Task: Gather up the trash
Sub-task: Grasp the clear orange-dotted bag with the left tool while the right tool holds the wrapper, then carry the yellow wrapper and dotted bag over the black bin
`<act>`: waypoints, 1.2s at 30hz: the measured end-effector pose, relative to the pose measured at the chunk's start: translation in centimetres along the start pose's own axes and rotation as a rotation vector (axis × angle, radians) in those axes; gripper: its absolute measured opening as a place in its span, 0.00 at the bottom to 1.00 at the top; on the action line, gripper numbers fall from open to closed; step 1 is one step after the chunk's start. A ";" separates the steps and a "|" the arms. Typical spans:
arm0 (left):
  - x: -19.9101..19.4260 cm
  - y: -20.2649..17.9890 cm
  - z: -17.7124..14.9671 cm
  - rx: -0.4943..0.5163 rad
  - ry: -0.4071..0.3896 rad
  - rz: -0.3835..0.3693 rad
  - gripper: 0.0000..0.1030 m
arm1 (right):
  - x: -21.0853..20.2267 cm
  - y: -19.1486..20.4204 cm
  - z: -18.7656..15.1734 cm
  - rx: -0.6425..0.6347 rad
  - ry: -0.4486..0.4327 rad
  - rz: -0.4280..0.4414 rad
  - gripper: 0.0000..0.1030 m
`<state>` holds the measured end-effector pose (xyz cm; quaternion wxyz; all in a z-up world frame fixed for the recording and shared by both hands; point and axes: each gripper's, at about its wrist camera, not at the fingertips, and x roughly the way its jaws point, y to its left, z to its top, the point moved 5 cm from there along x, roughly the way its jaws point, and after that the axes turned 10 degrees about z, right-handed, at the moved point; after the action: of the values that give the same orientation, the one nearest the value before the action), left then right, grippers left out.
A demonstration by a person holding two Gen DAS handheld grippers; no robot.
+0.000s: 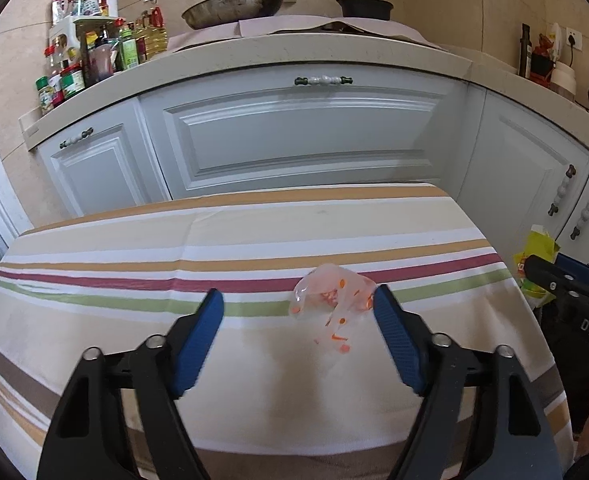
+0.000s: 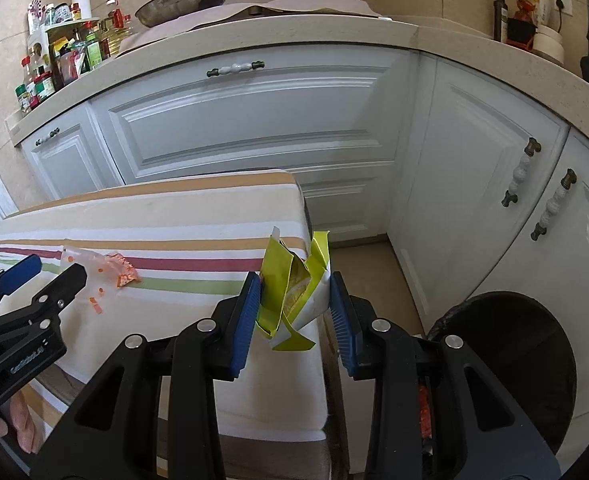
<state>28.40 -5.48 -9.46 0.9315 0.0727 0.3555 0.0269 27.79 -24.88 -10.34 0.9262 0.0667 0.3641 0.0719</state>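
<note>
Right hand-held gripper (image 2: 294,312) clamped on yellow wrapper (image 2: 290,280) beside the bin (image 2: 534,360); left hand-held gripper (image 1: 298,320) open around the orange-dotted plastic bag (image 1: 330,300) on the desk (image 1: 134,248).

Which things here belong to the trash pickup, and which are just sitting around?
Part of the job:
- yellow wrapper, held in the right gripper
- clear plastic bag with orange bits, between the open left gripper fingers
- black trash bin

Just lying about:
- frying pan
- black pot
- bottles and jars
</note>
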 end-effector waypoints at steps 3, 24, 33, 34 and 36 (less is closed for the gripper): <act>0.5 -0.4 0.0 0.017 0.020 -0.015 0.46 | 0.0 -0.2 0.0 0.003 -0.003 0.002 0.33; -2.7 0.4 -0.7 0.010 -0.025 -0.038 0.04 | -1.7 0.2 -1.0 0.019 -0.015 0.013 0.34; -5.5 1.1 -2.0 -0.013 -0.035 -0.025 0.04 | -4.8 0.9 -2.7 0.012 -0.032 0.017 0.33; -5.7 1.1 -2.1 -0.015 -0.036 -0.025 0.04 | -5.3 1.0 -3.0 0.010 -0.034 0.016 0.34; -6.4 1.1 -2.4 -0.017 -0.041 -0.023 0.04 | -6.0 1.0 -3.4 0.011 -0.037 0.015 0.34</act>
<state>22.02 -4.77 -6.89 0.9394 0.0613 0.3369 0.0176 21.06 -24.77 -8.62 0.9319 0.0756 0.3466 0.0756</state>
